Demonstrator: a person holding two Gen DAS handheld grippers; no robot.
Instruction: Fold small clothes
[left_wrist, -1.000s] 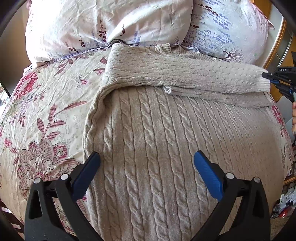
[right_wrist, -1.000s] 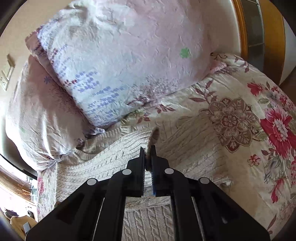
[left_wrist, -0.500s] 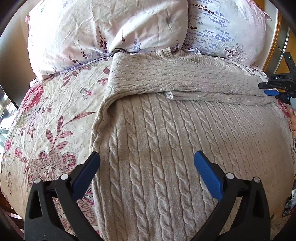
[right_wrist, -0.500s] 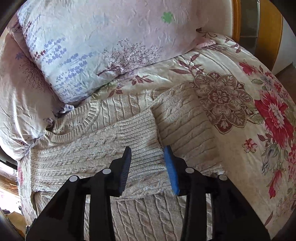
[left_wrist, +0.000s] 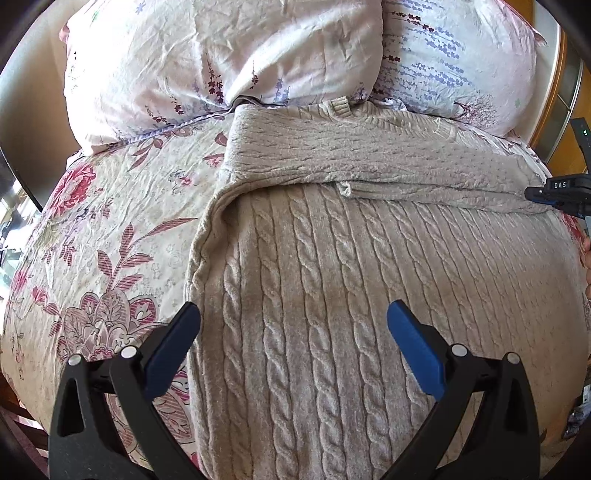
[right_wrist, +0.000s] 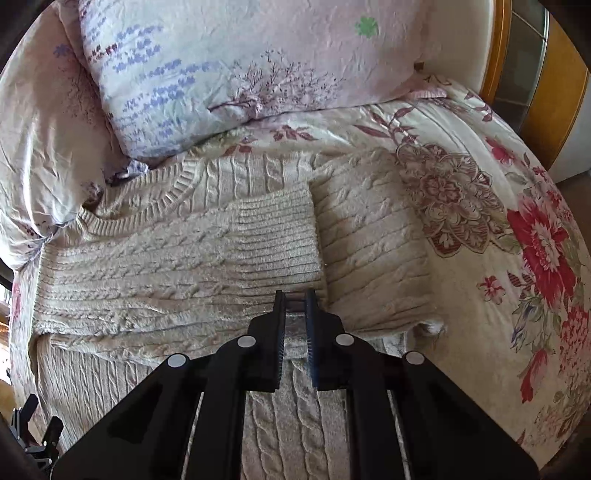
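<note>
Right wrist view: beige cable-knit sweater (right_wrist: 155, 266) lies flat on the floral bedspread (right_wrist: 498, 229), collar near the pillows (right_wrist: 229, 74). Both sleeves look folded across the chest, ribbed cuff (right_wrist: 277, 236) on top. Right gripper (right_wrist: 295, 295) is closing at the lower edge of that cuff, knit showing between its jaws, though a real pinch can't be confirmed. Left gripper (left_wrist: 293, 332) hangs wide open over the sweater's body, grasping nothing. Judging by that, sleeves are done; folding the body is left.
</note>
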